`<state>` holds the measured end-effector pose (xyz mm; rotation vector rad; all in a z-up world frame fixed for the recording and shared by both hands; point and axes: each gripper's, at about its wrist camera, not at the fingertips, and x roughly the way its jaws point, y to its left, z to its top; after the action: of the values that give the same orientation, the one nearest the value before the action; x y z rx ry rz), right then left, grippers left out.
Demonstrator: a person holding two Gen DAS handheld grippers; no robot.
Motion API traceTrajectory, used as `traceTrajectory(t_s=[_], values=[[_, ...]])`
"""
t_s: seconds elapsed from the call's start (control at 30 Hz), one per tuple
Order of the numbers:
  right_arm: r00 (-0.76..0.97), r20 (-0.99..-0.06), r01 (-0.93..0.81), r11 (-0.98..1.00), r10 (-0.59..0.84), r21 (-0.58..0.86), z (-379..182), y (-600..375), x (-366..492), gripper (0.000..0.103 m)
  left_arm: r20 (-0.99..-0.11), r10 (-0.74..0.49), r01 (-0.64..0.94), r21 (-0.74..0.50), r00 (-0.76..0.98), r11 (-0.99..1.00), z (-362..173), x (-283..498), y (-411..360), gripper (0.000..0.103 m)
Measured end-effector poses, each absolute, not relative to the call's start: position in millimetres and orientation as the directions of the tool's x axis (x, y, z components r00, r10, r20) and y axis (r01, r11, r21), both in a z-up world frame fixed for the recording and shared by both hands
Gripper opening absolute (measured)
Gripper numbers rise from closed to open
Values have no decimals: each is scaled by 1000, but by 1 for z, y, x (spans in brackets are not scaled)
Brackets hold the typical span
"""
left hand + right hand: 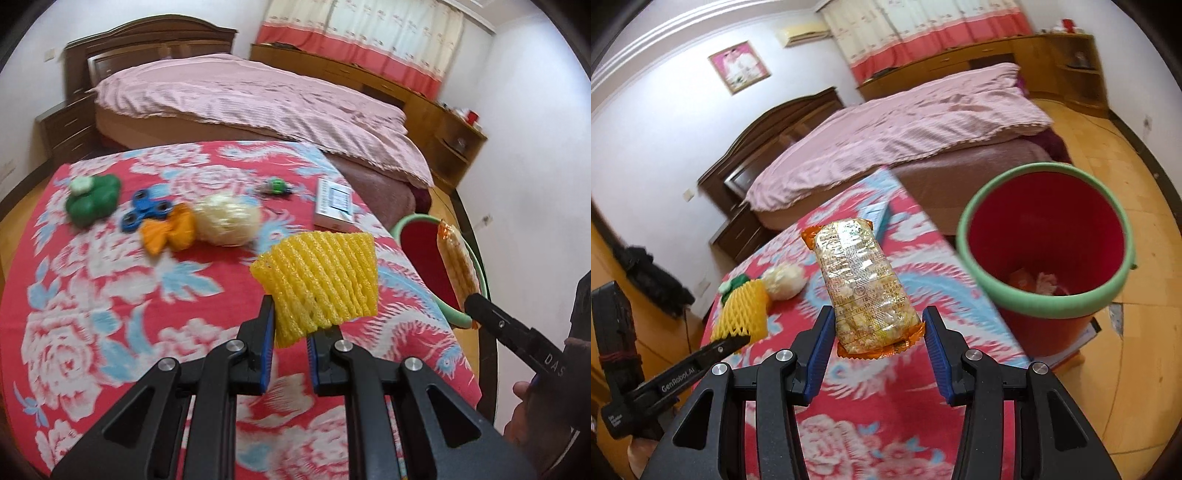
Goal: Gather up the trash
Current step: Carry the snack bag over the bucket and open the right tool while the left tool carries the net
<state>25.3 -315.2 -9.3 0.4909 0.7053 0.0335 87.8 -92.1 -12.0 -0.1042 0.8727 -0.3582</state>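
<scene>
My left gripper is shut on a yellow foam fruit net, held up above the red floral tablecloth. My right gripper is shut on a clear snack wrapper with orange ends, its pads pressing the wrapper's lower edges. A red bin with a green rim stands just right of the table, beside and below the wrapper. Some trash lies at its bottom. In the left wrist view the wrapper hangs over the bin.
On the cloth lie a green toy, a blue fidget spinner, an orange piece, a white foam net ball, a small green toy and a white box. A bed with a pink cover stands behind the table.
</scene>
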Motion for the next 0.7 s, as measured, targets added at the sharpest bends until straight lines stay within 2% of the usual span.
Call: traceTrajectory(t_s=[0.7], values=[[752,-659,391,785,29,481,-40,-418,16,49,-792,-397,453,-173,464,874,-29,125,-226,15]])
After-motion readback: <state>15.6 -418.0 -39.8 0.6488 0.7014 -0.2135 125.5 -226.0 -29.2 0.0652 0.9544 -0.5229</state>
